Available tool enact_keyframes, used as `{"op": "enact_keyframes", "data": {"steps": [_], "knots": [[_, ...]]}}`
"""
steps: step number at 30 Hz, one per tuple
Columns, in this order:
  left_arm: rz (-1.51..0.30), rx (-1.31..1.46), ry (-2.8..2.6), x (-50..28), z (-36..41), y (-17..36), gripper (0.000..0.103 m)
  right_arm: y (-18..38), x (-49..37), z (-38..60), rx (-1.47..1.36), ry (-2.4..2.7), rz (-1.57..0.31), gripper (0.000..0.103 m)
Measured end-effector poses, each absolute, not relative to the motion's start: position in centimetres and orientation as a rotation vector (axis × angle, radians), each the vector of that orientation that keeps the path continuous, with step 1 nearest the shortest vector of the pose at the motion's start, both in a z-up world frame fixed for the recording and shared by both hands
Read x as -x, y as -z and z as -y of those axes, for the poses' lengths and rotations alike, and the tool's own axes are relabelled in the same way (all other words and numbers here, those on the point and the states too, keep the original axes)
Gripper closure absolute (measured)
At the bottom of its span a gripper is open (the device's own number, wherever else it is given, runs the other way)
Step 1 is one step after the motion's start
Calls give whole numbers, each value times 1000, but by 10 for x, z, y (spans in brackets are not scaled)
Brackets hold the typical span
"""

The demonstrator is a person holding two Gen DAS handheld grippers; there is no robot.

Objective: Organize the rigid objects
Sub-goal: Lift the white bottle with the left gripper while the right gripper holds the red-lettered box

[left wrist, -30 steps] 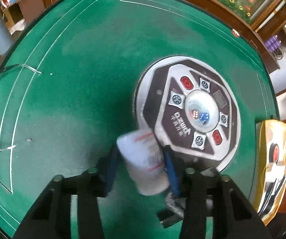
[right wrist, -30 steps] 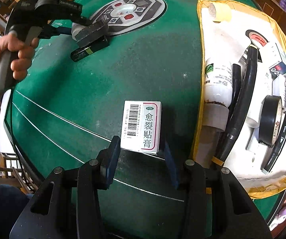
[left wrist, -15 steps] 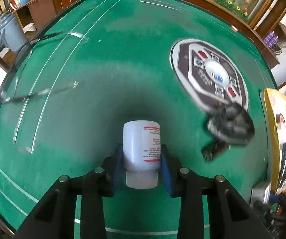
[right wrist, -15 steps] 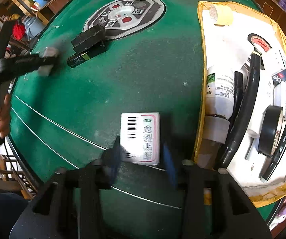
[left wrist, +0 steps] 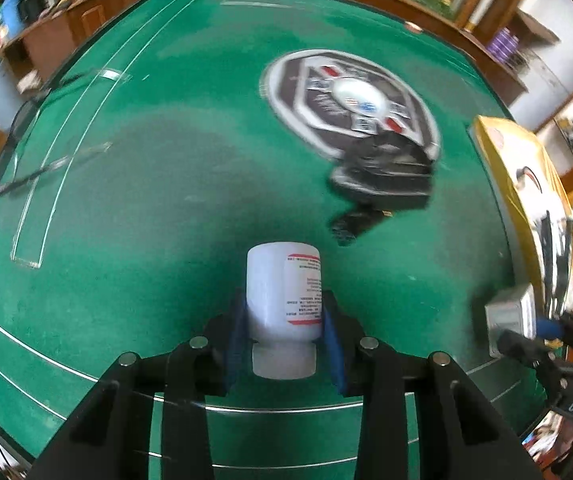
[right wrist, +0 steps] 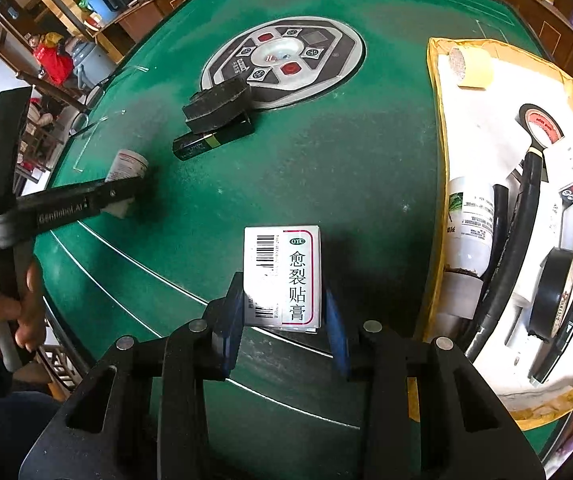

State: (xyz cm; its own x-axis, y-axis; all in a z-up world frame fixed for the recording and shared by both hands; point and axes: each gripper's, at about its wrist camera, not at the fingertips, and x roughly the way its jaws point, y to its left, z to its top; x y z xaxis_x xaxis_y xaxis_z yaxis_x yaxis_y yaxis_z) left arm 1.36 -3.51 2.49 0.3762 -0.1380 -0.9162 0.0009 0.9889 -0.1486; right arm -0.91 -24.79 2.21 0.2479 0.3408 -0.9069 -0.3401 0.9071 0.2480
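Left wrist view: the left tongs (left wrist: 284,334) are clamped on a white bottle (left wrist: 284,292), both blue pads pressed against its sides, cap end toward the camera. A second ago the bottle sat beside the round control panel (left wrist: 350,100) in the middle of the green bench (left wrist: 146,180); it now hangs well clear of that panel, nearer the bench's marked edge. Judgement: the pick is done and the bottle is in transit.

Right wrist view: the right tongs (right wrist: 284,322) have just been closing on a white medicine box (right wrist: 284,276), which stands between the pads and now appears gripped, nearer the camera than the panel. The yellow tray (right wrist: 434,128) of tape rolls and hoses lies to the panel's right, the likely destination. A black block (right wrist: 216,106) and a dark battery (right wrist: 212,142) remain at the panel's near rim, unsorted.

Both tongs point steeply downward. A hand (right wrist: 4,314) grips the left tool's handle.
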Motion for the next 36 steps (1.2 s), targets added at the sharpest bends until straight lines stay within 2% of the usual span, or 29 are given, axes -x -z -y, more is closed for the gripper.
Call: {"op": "enact_keyframes", "data": {"steps": [14,36], "knots": [[-1077,-86,194,0,99,-48,68,-29,14,264,-39,-442,-1212,67],[-981,-202,214,13,135,-64,68,-37,25,287,-82,-418,-1179,67]]}}
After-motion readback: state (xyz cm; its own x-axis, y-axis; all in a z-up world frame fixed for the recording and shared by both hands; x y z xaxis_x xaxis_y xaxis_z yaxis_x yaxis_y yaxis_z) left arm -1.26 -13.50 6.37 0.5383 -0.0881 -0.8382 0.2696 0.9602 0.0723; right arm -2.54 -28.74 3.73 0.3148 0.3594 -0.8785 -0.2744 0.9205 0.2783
